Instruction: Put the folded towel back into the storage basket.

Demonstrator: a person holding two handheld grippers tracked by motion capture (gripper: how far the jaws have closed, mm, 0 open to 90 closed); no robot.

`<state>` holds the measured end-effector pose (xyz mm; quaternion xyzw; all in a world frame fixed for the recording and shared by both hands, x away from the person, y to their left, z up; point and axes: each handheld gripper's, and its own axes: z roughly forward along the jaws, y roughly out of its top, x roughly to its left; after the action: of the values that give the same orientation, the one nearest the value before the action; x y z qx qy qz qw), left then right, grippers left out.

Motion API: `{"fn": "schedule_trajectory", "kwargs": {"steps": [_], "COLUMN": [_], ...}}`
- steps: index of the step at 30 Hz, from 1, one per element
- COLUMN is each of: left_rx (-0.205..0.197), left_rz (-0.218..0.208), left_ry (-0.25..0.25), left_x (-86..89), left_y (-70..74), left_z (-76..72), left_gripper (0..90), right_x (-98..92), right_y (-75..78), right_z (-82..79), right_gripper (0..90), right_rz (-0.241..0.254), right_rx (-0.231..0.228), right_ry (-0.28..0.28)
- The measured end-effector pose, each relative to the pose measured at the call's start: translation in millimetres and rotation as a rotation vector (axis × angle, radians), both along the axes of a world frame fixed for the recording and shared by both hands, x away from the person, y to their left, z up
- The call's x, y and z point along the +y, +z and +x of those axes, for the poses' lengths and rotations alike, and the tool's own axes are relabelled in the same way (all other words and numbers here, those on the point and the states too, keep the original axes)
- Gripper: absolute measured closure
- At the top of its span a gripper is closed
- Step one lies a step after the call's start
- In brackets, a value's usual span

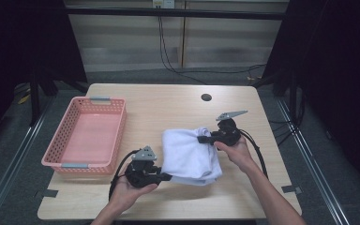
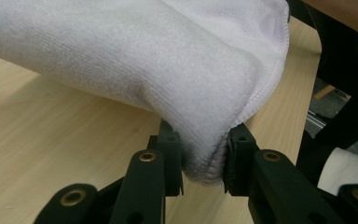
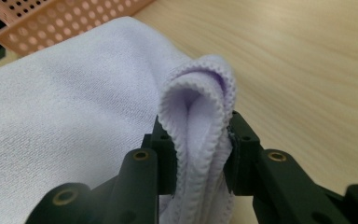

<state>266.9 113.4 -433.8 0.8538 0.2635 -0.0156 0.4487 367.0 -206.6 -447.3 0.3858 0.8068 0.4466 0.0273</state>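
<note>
Left tongs (image 1: 166, 176) pinch a bunched, hemmed corner of the white towel (image 1: 190, 152) at its 7 o'clock edge; right tongs (image 1: 205, 138) clamp a folded stack of hems at about 2 o'clock. Between them the towel sags in a loose heap, right of centre on the surface (image 1: 168, 105), well apart from the pink basket (image 1: 117, 140) at 9 o'clock. It looks light, soft and limp, so stitched edges and corners likely give the surest hold.
</note>
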Motion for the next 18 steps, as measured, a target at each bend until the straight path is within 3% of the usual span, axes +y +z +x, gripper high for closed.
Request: {"fn": "schedule_trajectory", "kwargs": {"steps": [10, 18], "left_rx": [-0.052, -0.074], "left_rz": [-0.082, -0.079], "left_ry": [0.047, 0.068], "left_x": [33.9, 55.3], "left_y": [25.1, 40.2], "left_z": [9.0, 18.0], "left_gripper": [73.2, 73.5], "right_x": [33.3, 57.3], "right_y": [33.4, 52.1], "right_z": [26.6, 45.2], "right_gripper": [69.4, 69.4], "right_rz": [0.041, 0.056], "right_rx": [-0.032, -0.058], "right_ry": [0.045, 0.077]}}
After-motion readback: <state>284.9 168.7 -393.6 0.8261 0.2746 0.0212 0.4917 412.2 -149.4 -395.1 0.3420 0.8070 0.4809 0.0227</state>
